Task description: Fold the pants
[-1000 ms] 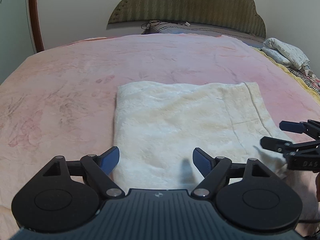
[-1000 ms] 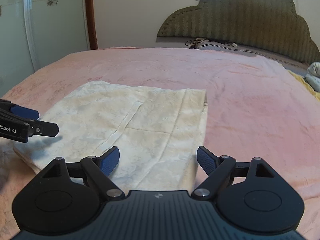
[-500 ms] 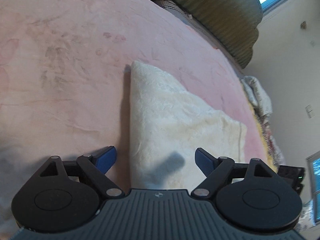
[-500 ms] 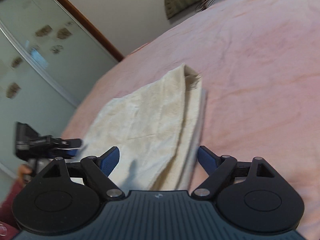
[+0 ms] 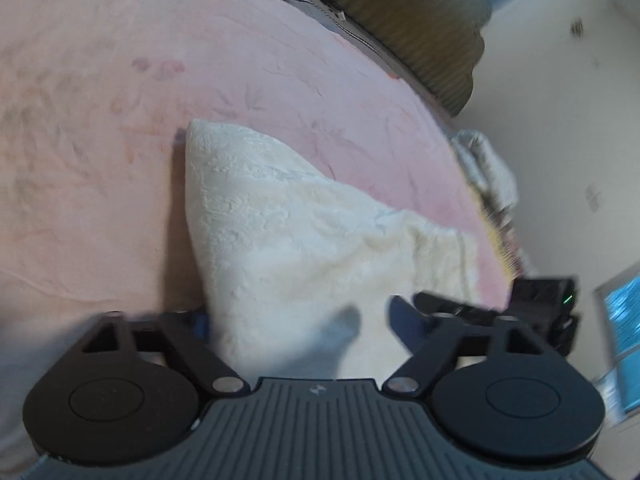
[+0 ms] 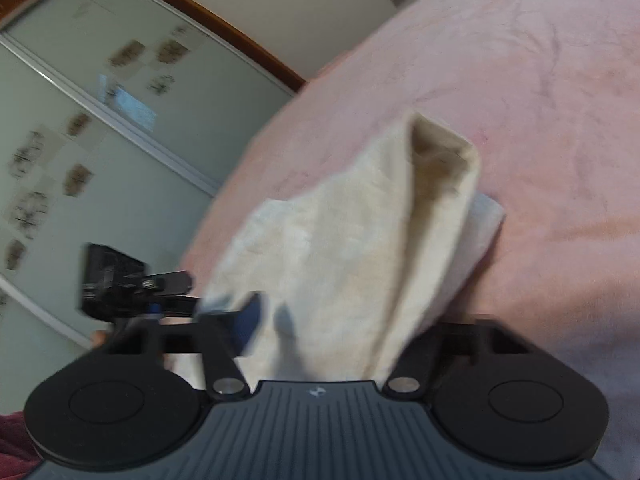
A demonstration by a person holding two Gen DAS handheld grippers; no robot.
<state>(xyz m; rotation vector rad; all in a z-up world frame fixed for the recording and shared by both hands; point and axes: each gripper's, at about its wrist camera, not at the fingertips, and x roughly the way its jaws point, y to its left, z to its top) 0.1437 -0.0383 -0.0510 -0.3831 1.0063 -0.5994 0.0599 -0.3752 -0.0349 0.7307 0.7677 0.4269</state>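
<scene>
Plainly, the cream pants (image 5: 304,248) lie part-folded on the pink bed (image 5: 120,160), their near edge running in between both pairs of tongs. The left tongs (image 5: 298,320) stand fairly wide, having just been closing, with the cloth's corner between the pads but not visibly pinched. The right tongs (image 6: 328,320) have closed to a narrower gap round the stacked layers; whether the pads press is hard to tell in the blur. The risk, I judge: one side catches only the top layer, or the left never bites, so a lift would drag the fold askew or spill the open leg end (image 6: 440,156) (it already gapes). The plush bedspread may cling too. Beyond stand a padded headboard (image 5: 420,20), sliding glass doors (image 6: 100,140) and a bright window (image 5: 620,320).
</scene>
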